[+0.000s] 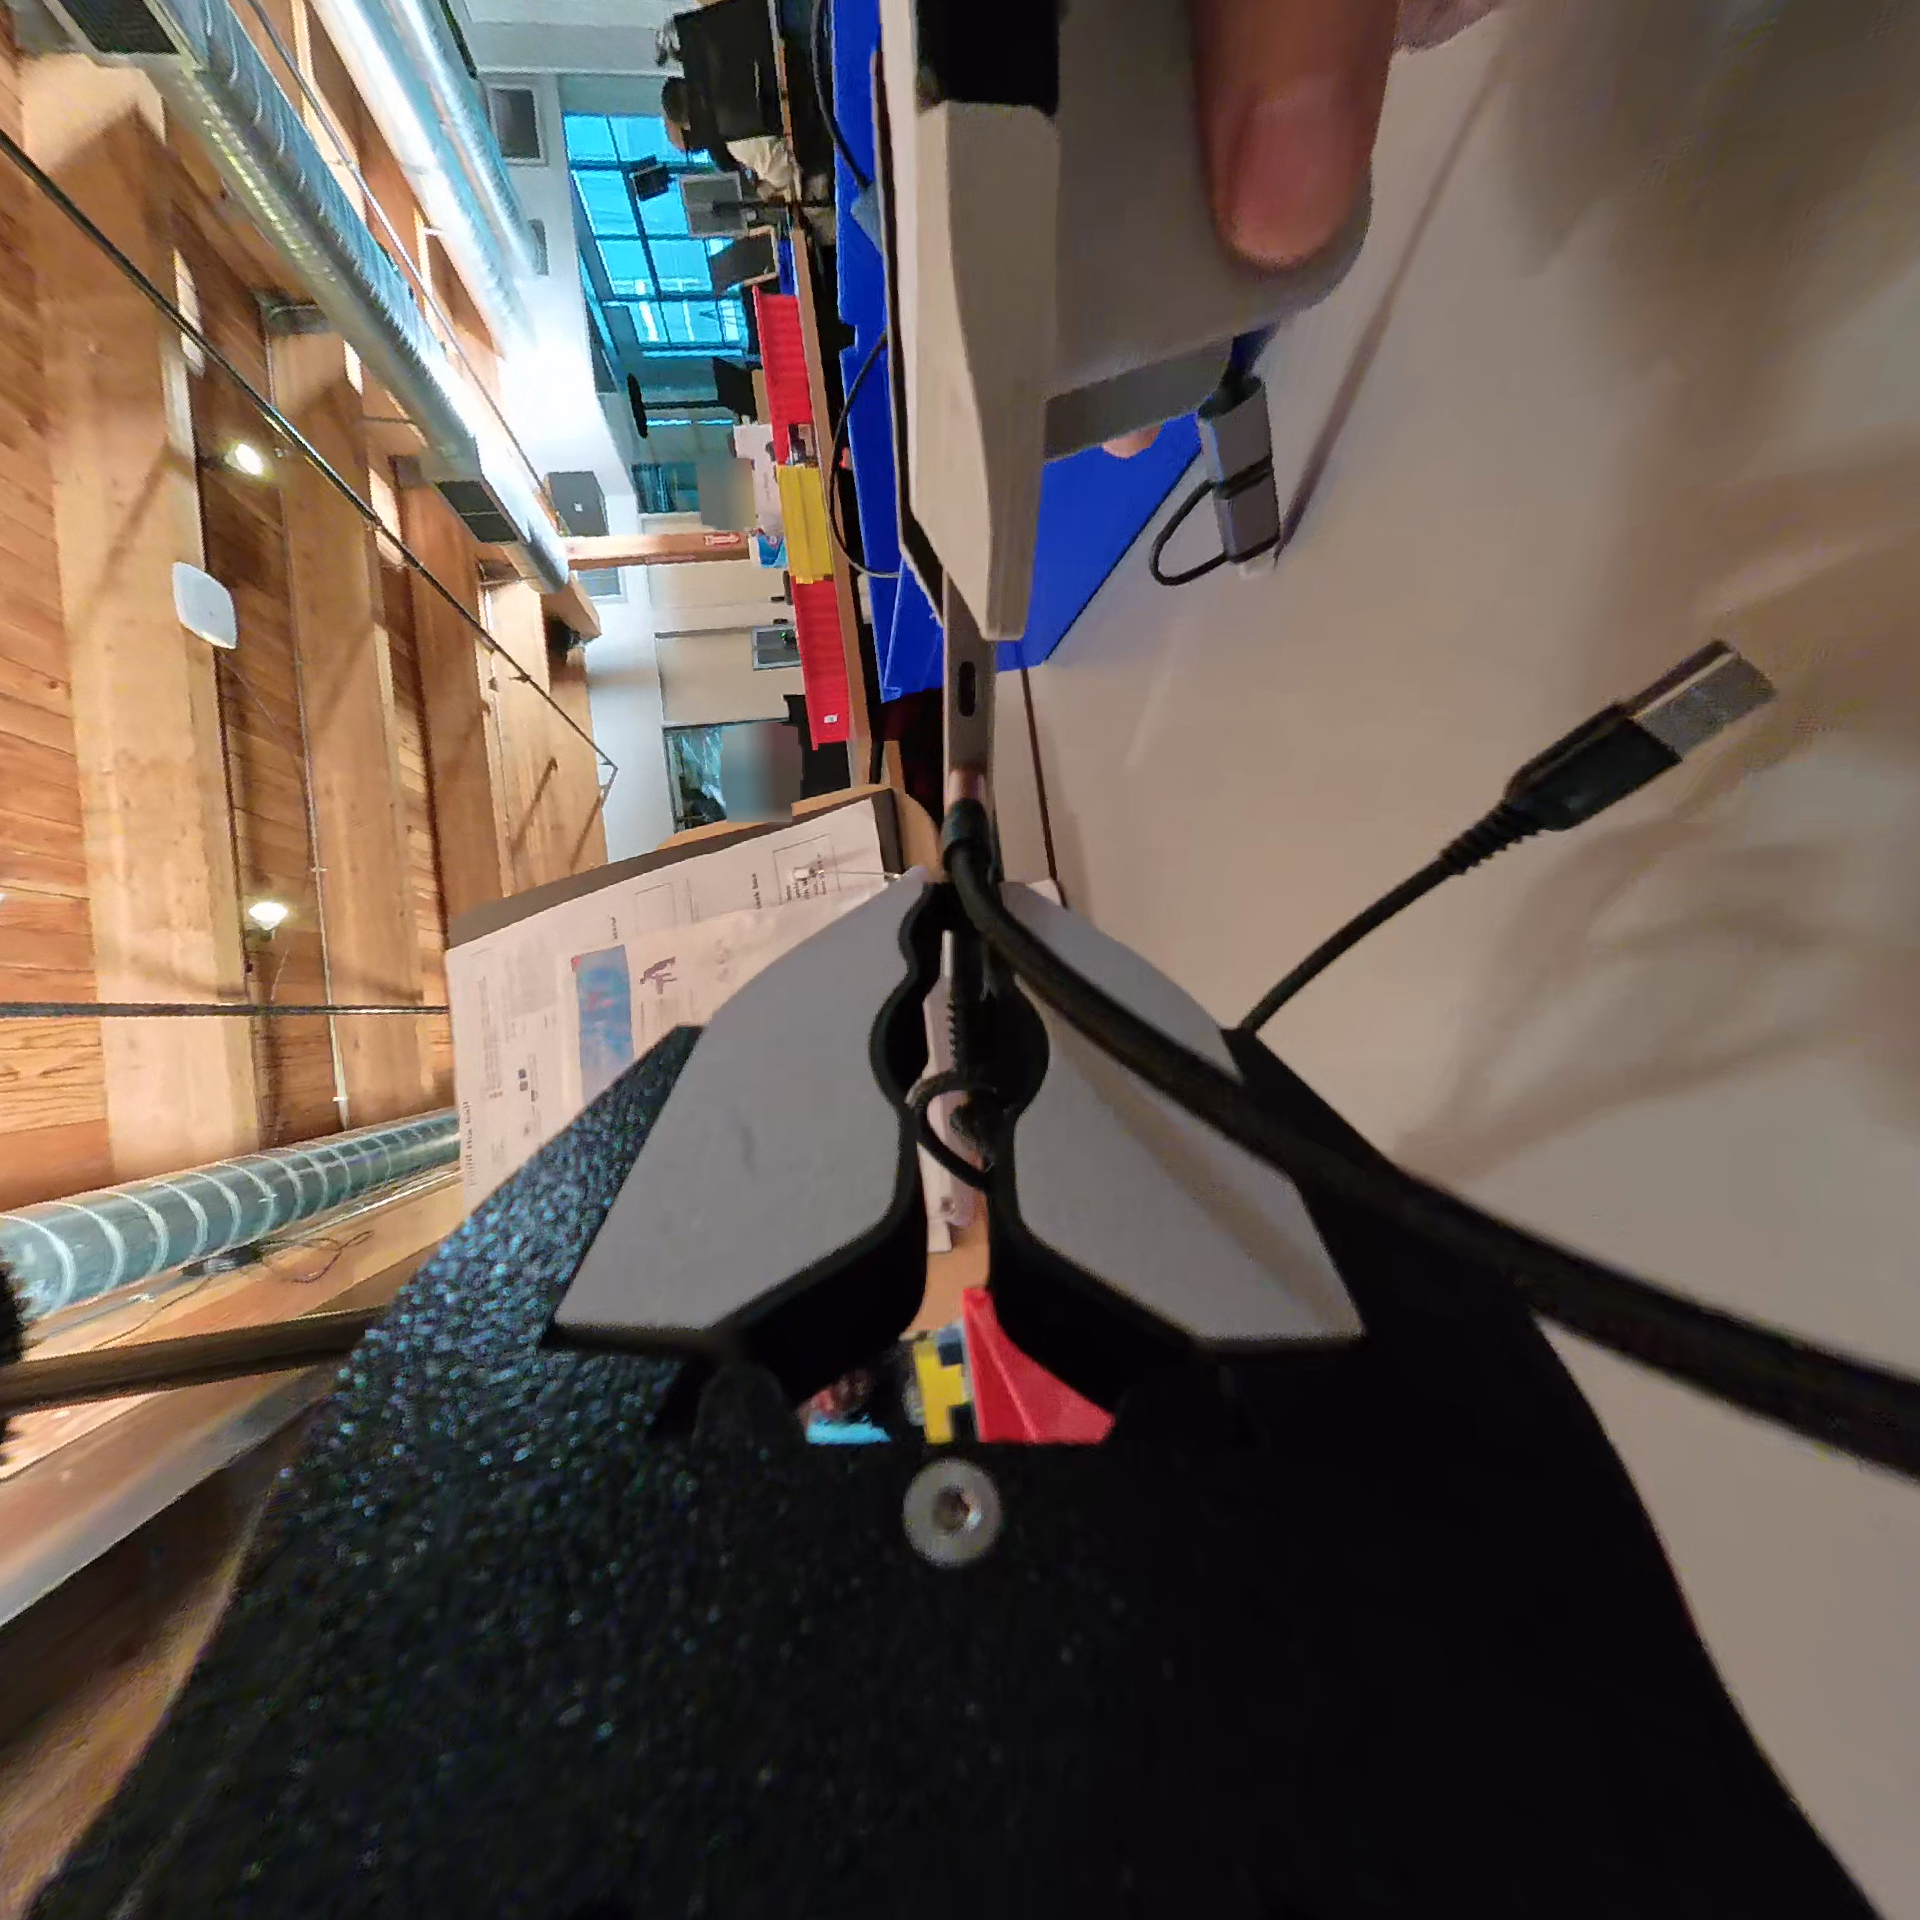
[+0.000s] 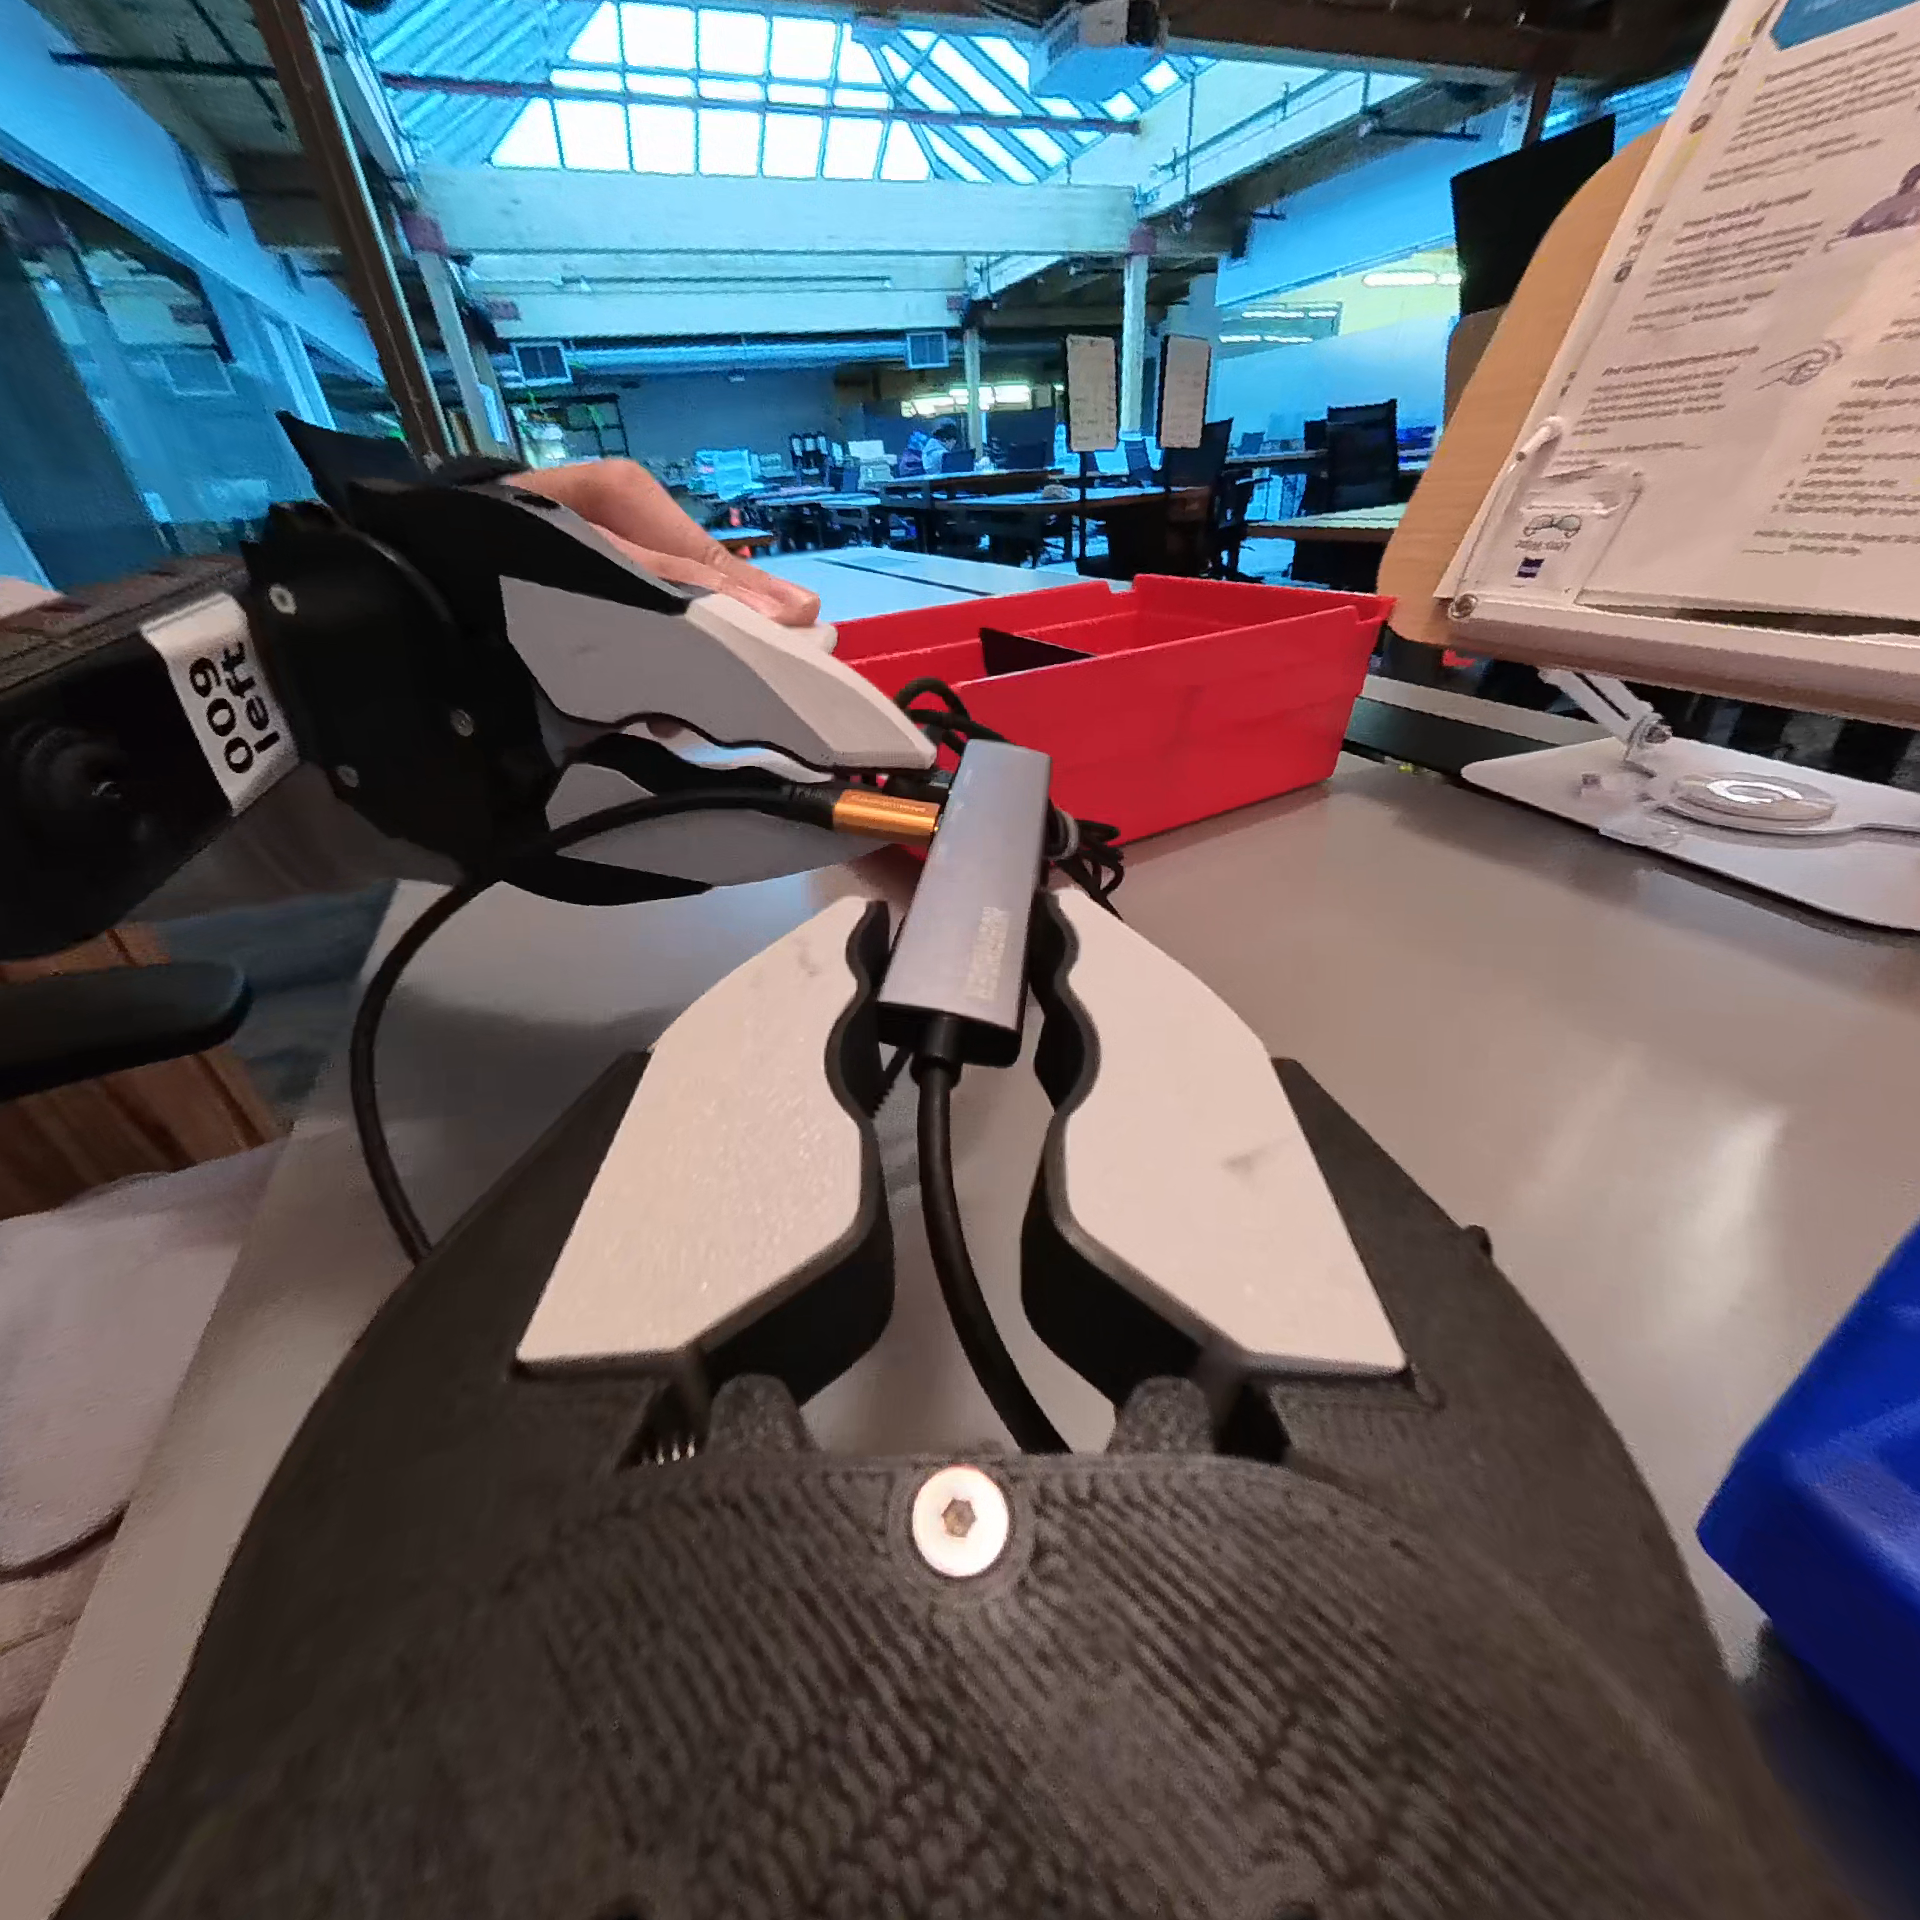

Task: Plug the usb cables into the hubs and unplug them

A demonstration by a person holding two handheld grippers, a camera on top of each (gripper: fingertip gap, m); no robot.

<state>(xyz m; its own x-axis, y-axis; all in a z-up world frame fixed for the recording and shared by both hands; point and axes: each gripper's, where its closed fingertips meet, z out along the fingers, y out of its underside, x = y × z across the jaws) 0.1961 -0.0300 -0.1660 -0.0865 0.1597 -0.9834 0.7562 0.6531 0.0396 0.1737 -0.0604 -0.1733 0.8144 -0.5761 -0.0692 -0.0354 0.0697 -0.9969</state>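
Observation:
My right gripper (image 2: 961,920) is shut on a dark grey USB hub (image 2: 971,894) and holds it just above the grey table (image 2: 1455,1039). The hub's own black cable (image 2: 940,1195) runs back between the fingers. My left gripper (image 2: 899,795) comes in from the left, shut on a USB plug with an orange collar (image 2: 883,816). The plug's tip meets the hub's side; how deep it sits is hidden. In the left wrist view my left gripper (image 1: 961,899) clamps the black plug against the hub's edge (image 1: 971,717), under a right gripper finger (image 1: 966,416).
A loose USB-A plug (image 1: 1683,707) on a thin black cable lies on the table, with a small grey adapter (image 1: 1242,478) beyond it. A red bin (image 2: 1195,707) stands behind the hub. A paper stand (image 2: 1714,416) is at the right, a blue bin (image 2: 1849,1507) near right. My right fingertips sit around 4 cm from my left ones.

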